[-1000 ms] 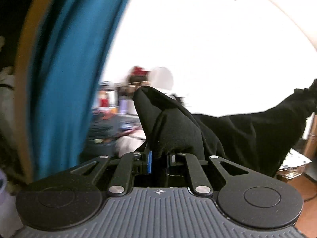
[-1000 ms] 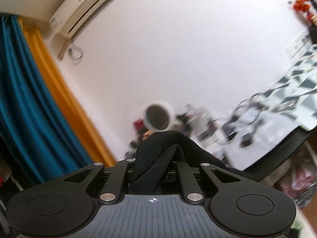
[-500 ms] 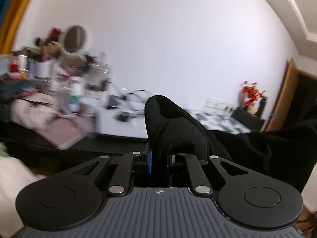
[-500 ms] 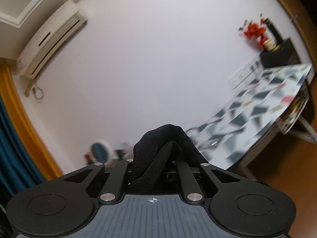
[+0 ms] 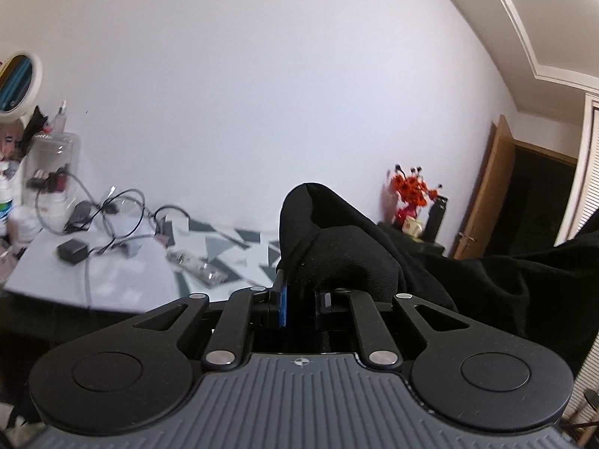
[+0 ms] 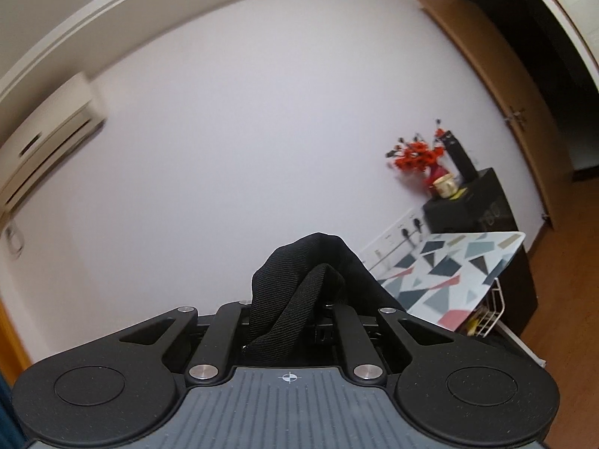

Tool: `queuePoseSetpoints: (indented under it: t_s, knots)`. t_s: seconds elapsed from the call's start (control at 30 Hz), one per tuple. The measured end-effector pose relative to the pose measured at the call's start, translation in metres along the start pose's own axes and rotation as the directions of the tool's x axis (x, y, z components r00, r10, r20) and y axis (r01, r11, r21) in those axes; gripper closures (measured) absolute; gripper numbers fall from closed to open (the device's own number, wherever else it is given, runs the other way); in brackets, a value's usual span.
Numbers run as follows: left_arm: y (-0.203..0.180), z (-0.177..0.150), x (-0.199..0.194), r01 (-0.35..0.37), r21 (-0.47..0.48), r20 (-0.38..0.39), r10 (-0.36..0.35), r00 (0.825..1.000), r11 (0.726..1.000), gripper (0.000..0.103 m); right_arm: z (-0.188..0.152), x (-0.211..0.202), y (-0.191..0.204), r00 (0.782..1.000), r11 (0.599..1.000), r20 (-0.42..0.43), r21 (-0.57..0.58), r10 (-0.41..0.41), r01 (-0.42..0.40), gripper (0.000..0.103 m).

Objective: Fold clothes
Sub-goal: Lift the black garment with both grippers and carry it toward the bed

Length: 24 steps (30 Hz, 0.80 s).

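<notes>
You have both tools clamped on the black garment: the left gripper pinches a bunched fold of it between closed jaws, and the right gripper is closed on another part where a flat strap or hem loops back over the fingers. The garment hangs in the air between the two tools, not on any surface; the left view shows it running away to the right in a slack span. To carry it well, keep the two grips level with each other and draw them apart until the span is taut, then bring it over the patterned table before lowering. Judged from the slack, one edge could trail if you set down too soon. The left view shows the table's cluttered end, with cables and a charger, which the right view does not; keep the cloth clear of them. The right view alone shows the air conditioner and the table's bare end near the red flowers.
</notes>
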<state>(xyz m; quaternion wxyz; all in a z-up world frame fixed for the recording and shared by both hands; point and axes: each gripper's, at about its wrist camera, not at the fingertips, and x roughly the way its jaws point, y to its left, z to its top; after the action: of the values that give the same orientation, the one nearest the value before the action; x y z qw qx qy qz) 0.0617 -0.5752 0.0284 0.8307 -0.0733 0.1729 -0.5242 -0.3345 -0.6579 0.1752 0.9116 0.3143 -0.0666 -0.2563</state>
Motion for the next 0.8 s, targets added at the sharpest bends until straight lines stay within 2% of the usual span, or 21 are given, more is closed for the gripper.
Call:
queuePoseSetpoints:
  t_s: [0.13,0.27,0.37,0.53,0.67,0.8]
  knots:
    - [-0.014,0.015,0.063,-0.01,0.025,0.027,0.009,1.0,1.0,0.091,0.016,0.064,-0.042,1.0,1.0,0.005,0.018,-0.01,0.01,0.094]
    - [-0.017,0.042,0.134,-0.088,0.091,0.039,0.084,0.996,0.992,0.091,0.013,0.155,-0.073,1.0,0.998,0.014,0.06,0.019,-0.02,0.094]
    - [-0.018,0.059,0.186,-0.14,0.14,0.06,0.132,0.989,0.98,0.091,0.006,0.227,-0.103,0.999,0.991,0.027,0.133,0.02,-0.024,0.094]
    - [-0.035,0.065,0.263,-0.184,0.224,0.076,0.171,0.982,0.957,0.091,0.007,0.335,-0.154,1.0,0.971,-0.01,0.237,-0.022,0.024,0.094]
    - [-0.055,0.047,0.328,-0.186,0.247,0.017,0.188,0.982,0.951,0.09,0.02,0.397,-0.178,0.997,0.982,-0.043,0.179,-0.059,0.065,0.094]
    - [-0.076,0.023,0.4,-0.203,0.212,-0.096,0.227,0.969,0.956,0.09,0.04,0.459,-0.212,0.996,0.986,-0.069,0.148,-0.064,0.074,0.094]
